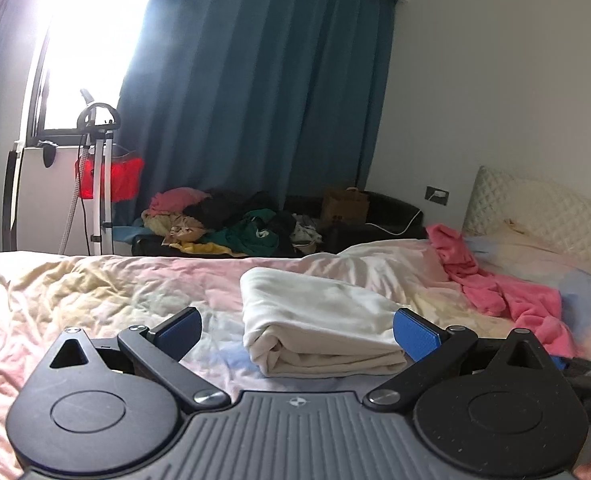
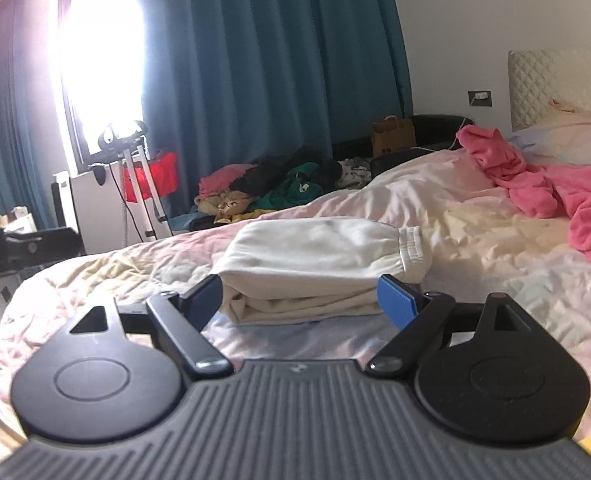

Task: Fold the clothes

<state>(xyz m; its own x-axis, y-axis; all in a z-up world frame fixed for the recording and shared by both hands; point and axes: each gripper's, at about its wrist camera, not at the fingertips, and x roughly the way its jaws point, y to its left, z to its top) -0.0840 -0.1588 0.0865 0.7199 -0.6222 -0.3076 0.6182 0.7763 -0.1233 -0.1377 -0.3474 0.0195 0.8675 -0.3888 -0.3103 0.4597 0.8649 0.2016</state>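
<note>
- A folded white garment (image 1: 319,316) is seen lying on the bed (image 1: 95,288), straight ahead of both hand-held grippers.
- Left hand-held gripper (image 1: 297,326): spread open, nothing held.
- Right hand-held gripper (image 2: 299,300): likewise open and empty; it appears nearer the garment.
- The garment's long axis is laid crosswise to the fingers.
- A pink garment (image 2: 555,188) is left unfolded beyond the white one, toward the headboard (image 2: 563,80).

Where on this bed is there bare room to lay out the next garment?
The bedspread is bare left of the folded white garment, out to the bed's window-side edge. A smaller free strip lies between that garment and the pink garment. The headboard end is crowded by the pink garment and pillows.
</note>
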